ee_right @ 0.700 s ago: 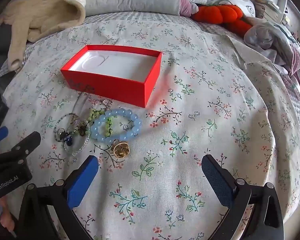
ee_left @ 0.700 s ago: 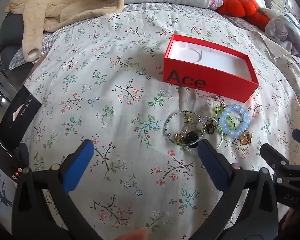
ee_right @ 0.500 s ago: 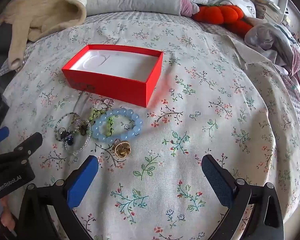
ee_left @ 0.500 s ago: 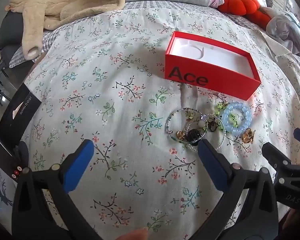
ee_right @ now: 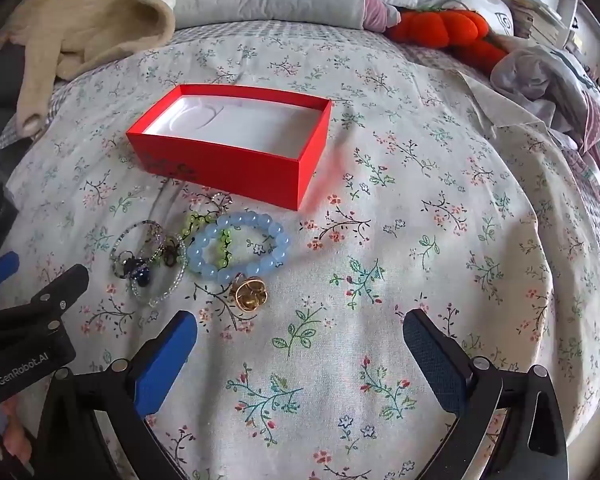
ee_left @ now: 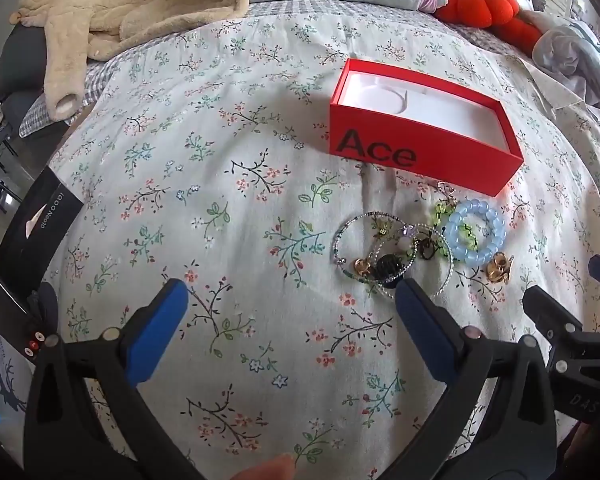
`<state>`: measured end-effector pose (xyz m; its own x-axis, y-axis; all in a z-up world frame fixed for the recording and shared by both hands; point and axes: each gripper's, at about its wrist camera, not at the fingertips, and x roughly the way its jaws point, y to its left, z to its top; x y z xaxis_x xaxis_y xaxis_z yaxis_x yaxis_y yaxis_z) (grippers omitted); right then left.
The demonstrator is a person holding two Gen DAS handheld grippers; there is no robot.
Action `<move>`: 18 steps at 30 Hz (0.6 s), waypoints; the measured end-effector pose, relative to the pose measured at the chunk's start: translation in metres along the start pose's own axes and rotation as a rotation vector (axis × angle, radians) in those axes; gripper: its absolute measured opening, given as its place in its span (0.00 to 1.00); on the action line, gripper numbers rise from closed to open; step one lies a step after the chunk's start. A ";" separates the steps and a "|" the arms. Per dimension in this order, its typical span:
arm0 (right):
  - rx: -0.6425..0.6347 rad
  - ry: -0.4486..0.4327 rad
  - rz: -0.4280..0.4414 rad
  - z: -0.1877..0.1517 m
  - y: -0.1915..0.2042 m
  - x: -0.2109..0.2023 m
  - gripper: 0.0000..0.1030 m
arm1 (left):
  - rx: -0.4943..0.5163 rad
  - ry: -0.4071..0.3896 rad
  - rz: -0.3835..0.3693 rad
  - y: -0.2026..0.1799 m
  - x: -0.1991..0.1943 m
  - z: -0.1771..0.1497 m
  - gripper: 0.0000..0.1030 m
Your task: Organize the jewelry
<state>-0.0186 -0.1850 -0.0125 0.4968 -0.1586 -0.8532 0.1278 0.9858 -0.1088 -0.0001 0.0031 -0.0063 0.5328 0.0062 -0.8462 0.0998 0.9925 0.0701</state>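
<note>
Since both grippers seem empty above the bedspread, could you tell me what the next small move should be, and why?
Probably ease the open right gripper forward and left onto the gold ring. It lies loose nearest that gripper, apart from the tangled bracelets, and the red box sits open and empty just beyond.

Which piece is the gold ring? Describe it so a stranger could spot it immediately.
Start at the red box on the floral bedspread; the jewelry lies just in front of it. The gold ring sits against the near edge of the blue bead bracelet. It is the only shiny gold knot-like lump there, with no beads.
</note>
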 end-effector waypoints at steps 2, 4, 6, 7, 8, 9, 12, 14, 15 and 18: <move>0.000 0.000 0.001 0.000 0.000 0.000 1.00 | -0.001 0.002 0.000 0.000 0.000 0.000 1.00; -0.001 0.001 0.002 0.000 0.000 0.000 1.00 | -0.001 0.002 -0.001 0.001 0.000 0.000 1.00; 0.000 0.001 0.003 -0.001 0.000 0.000 1.00 | 0.000 0.002 -0.001 0.001 0.000 0.000 1.00; 0.000 0.002 0.004 -0.001 0.000 0.000 1.00 | 0.001 0.003 0.000 -0.001 0.000 0.000 1.00; 0.001 0.002 0.003 -0.001 0.000 0.000 1.00 | -0.001 0.002 0.001 -0.001 0.000 0.000 1.00; 0.001 0.002 0.003 -0.001 0.000 0.000 1.00 | -0.001 0.003 0.001 -0.001 0.000 0.000 1.00; 0.001 0.002 0.003 -0.001 0.000 0.000 1.00 | -0.001 0.004 0.001 0.000 0.000 0.000 1.00; 0.001 0.002 0.003 -0.001 0.000 0.000 1.00 | -0.003 0.004 0.001 0.000 0.000 0.000 1.00; 0.002 0.002 0.003 -0.001 0.000 0.000 1.00 | -0.003 0.004 0.001 0.001 0.000 0.000 1.00; 0.002 0.002 0.006 -0.001 0.001 0.001 1.00 | 0.000 0.002 0.003 -0.003 0.002 0.000 1.00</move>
<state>-0.0194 -0.1840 -0.0138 0.4963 -0.1526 -0.8547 0.1262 0.9867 -0.1029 0.0009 0.0006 -0.0082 0.5318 0.0092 -0.8468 0.0984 0.9925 0.0726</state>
